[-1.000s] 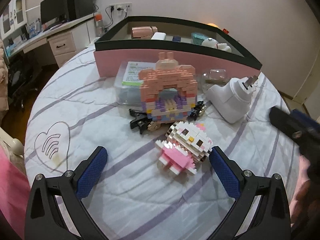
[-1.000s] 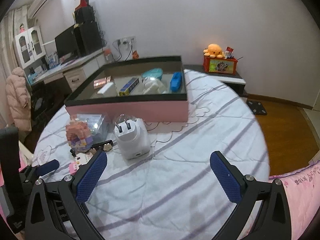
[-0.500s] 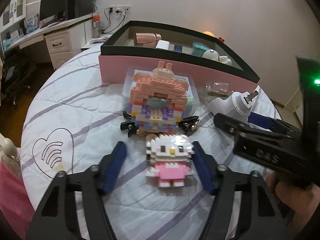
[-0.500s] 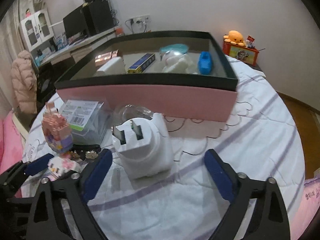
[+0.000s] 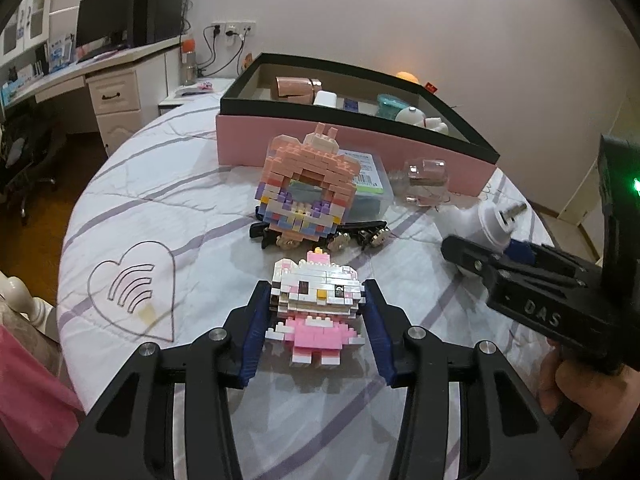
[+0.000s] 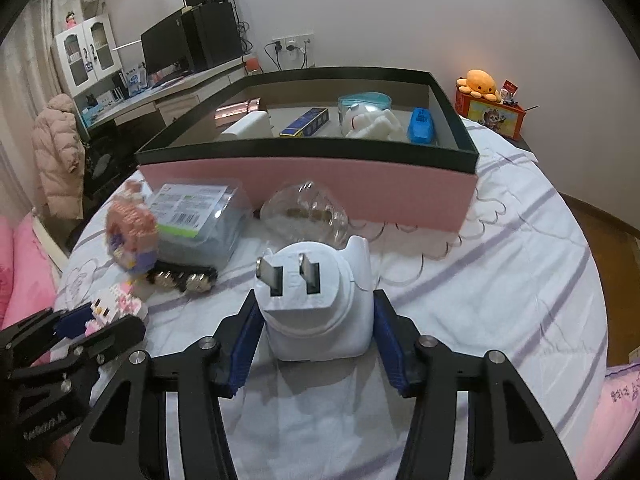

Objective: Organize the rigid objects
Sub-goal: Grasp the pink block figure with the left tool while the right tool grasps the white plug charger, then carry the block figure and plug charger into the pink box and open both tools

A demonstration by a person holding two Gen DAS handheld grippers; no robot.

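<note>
A round bed under a white quilt with lilac stripes (image 6: 500, 264) fills a bedroom with a desk and monitor along the far wall. Between the blue-padded fingers of the left gripper (image 5: 316, 320) lies a small white cat figure built of toy bricks with a pink dress (image 5: 316, 304); the jaws have just been closing, and both pads now touch the sides of its head. Just beyond the fingertips lie black hair clips with gold trim (image 5: 352, 234), then a taller peach and lilac brick figure with rabbit ears (image 5: 308, 188).

The right gripper (image 6: 316, 332) straddles a chunky white plug adapter with two flat metal prongs (image 6: 316, 300), prongs facing up towards the camera. Its jaws have also just been closing; the left pad touches the adapter's side, the right pad sits just beside it (whether it presses I cannot tell). Past the fingertips rest a clear plastic dome (image 6: 304, 216) and a clear lidded box with a green label (image 6: 196, 220), both against the pink storage box with a black rim (image 6: 360, 196), which already holds several items.
</note>
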